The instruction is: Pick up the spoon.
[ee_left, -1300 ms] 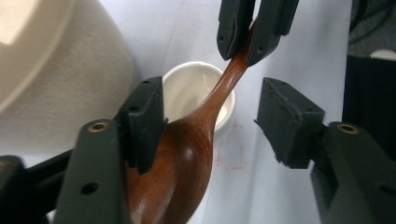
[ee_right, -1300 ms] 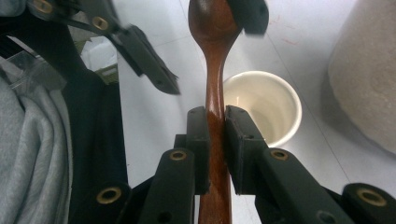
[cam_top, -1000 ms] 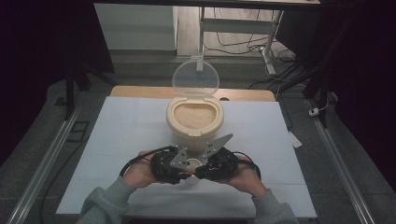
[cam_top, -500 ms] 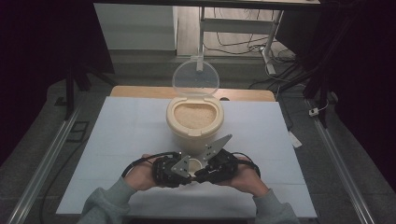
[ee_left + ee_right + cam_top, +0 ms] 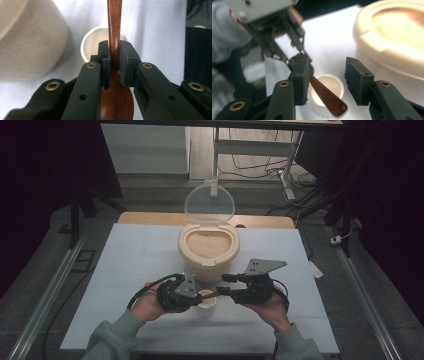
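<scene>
Left gripper (image 5: 196, 295) sits near the front edge of the surface (image 5: 135, 265), about midway along it, jaws closed tight on a brown wooden spoon (image 5: 114, 37). In the left gripper view the pads (image 5: 105, 57) press on the neck of the spoon, just where handle meets bowl; the bowl lies back toward the gripper body and the handle runs forward, away from the camera.

Right gripper (image 5: 226, 283) is just to the right of it, jaws pointing left toward the spoon. Its jaws have just been opening and now stand well apart. In the right gripper view the spoon's handle end (image 5: 329, 98) lies in the gap between them, close beside the left-hand pad; whether it touches that pad cannot be told. The other pad is clear of it, so there is no grip.

Small white cup (image 5: 205, 301) stands on the surface directly under the spoon, between the two hands. Spoon is held above the cup, roughly level, not resting on it.

Behind the cup, toward the middle of the surface, a cream container (image 5: 208, 251) holds pale grain (image 5: 207, 243). Its clear lid (image 5: 209, 204) stands raised at the far side.

Grey sleeves come in from the front edge.
</scene>
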Tool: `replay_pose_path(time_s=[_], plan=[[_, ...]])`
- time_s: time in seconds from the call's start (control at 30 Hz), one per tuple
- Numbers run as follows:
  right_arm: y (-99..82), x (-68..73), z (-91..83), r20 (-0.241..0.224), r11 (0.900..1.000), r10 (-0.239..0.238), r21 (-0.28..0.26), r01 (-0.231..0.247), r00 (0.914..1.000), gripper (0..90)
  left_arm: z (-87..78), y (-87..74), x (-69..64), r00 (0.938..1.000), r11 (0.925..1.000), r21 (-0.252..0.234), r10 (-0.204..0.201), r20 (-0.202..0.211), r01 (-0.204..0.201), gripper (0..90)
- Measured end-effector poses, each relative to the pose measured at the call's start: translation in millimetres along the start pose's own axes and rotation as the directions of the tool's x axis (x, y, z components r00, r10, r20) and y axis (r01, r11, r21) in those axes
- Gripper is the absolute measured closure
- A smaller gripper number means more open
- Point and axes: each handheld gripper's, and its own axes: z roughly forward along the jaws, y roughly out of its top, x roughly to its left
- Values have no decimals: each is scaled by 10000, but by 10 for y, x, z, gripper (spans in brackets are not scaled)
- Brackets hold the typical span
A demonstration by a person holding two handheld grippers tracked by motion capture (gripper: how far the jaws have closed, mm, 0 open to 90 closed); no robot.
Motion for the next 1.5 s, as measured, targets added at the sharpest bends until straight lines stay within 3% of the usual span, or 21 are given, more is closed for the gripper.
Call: replay_pose_path(time_s=[0.03,0.1,0.17,0.2,0.3,0.43,0.6,0.87,1.0,1.5], plan=[[0,0,0,0,10000,0,0,0,10000,518,-11,-6,7,9999,10000,-62,-71,-72,71,790],[-55,21,-83,949,9997,78,-237,-56,9955,444,-32,-16,10,9996,9996,-223,-197,-226,192,791],[-80,27,-115,1192,9993,149,-370,-105,9928,423,-51,-25,12,9988,9989,-374,-311,-371,297,791],[-138,46,-163,1663,9979,341,-609,-242,9855,396,-61,-29,14,9985,9985,-435,-348,-424,329,791],[-200,68,-188,1780,9964,589,-709,-469,9823,378,-85,-33,15,9972,9969,-620,-508,-544,474,791],[-276,85,-147,1725,9933,967,-792,-840,9803,357,-106,-18,3,9960,9953,-837,-552,-703,492,791],[-306,133,-22,1816,9910,1129,-923,-973,9769,356,-86,3,-23,9941,9942,-940,-609,-896,524,791],[-311,181,52,1979,9802,1653,-1416,-1387,9662,380,-69,28,-50,9931,9931,-1032,-657,-968,557,791],[-313,202,120,1946,9740,1897,-1611,-1594,9624,424,-72,41,-64,9931,9932,-1047,-620,-991,515,791],[-278,242,185,1461,9549,2273,-2276,-1909,9628,644,-92,64,-107,9925,9921,-1185,-535,-1103,403,792]])
